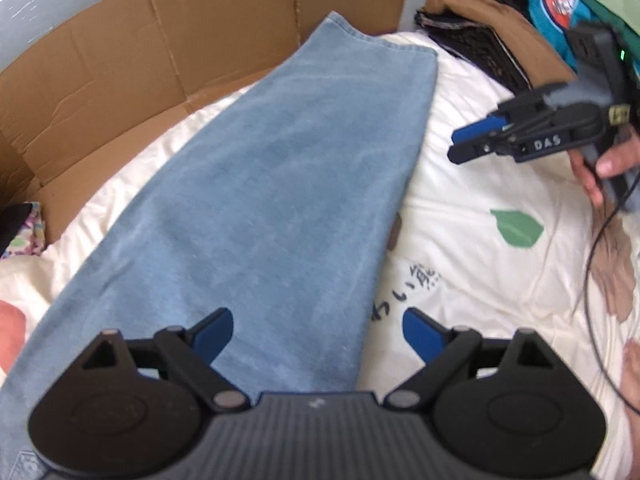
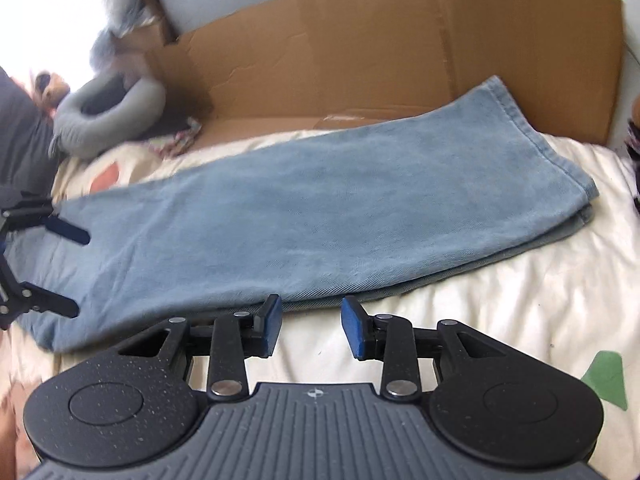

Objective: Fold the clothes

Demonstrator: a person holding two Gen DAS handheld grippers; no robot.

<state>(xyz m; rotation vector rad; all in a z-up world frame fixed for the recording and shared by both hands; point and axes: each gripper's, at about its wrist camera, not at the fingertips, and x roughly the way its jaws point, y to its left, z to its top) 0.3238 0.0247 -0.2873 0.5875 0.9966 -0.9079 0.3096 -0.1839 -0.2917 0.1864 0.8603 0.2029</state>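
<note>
Folded jeans point(image 1: 256, 200) lie flat; both tongs point(image 1: 318, 334) point(image 2: 310, 326) gape, empty

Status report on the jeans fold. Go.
Left tool open, over the jeans. Right tool open, empty, at their long edge. Jeans flat on the bedcover, legs stacked. Nothing in the way.

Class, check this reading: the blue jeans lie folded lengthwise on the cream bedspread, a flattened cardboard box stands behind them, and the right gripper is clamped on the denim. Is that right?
Not quite. The right gripper holds nothing: its jaws stand open over the bedspread, just off the edge of the jeans, as the right wrist view shows. The jeans folded lengthwise and the cardboard box behind them are right.
</note>
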